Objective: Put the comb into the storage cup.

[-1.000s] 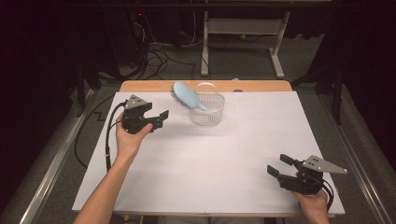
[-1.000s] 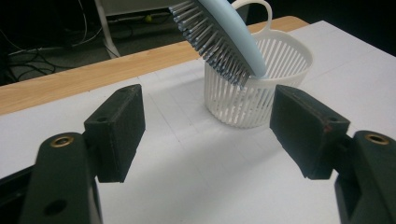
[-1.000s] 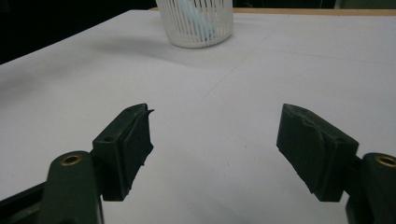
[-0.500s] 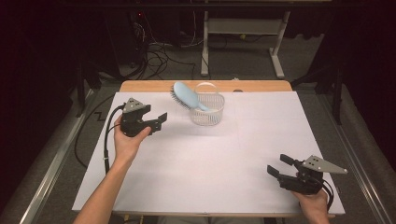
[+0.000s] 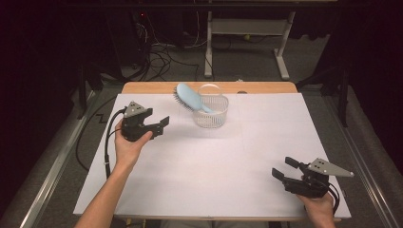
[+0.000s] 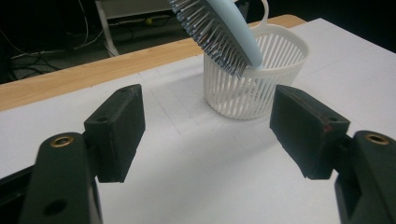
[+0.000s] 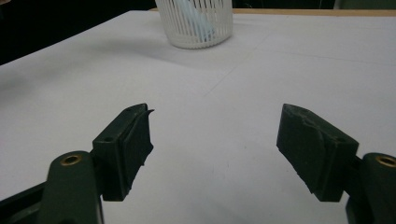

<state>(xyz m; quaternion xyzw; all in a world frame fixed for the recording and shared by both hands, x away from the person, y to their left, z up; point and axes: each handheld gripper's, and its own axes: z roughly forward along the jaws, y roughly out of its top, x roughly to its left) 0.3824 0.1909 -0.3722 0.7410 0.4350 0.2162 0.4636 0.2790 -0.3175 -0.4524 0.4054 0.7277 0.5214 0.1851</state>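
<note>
High view: hairbrush [image 5: 189,97] sits in the white slatted basket [image 5: 211,113] at about 12 o'clock on the surface [image 5: 199,180], handle end down inside, bristle head sticking out over the rim toward 10–11 o'clock. Long axis is tilted, running from low in the basket up and out to your left-far side.

Your left gripper [image 5: 159,125] is at roughly 9–10 o'clock, just beside the basket, fingers apart and empty, pointing toward it. In the left gripper view the brush [image 6: 219,32] head hangs above and ahead of the fingers [image 6: 119,130], bristles facing down toward you, basket [image 6: 261,79] straight in front.

Your right gripper [image 5: 285,171] is at 4–5 o'clock, well apart from the basket, fingers apart, nothing held. Right gripper view puts the basket [image 7: 196,23] far ahead at the top edge.

Left is clearly nearer; I'd judge the grab goes across the brush head, square to its long axis.

No brands, labels or readable writing that I can make out.
</note>
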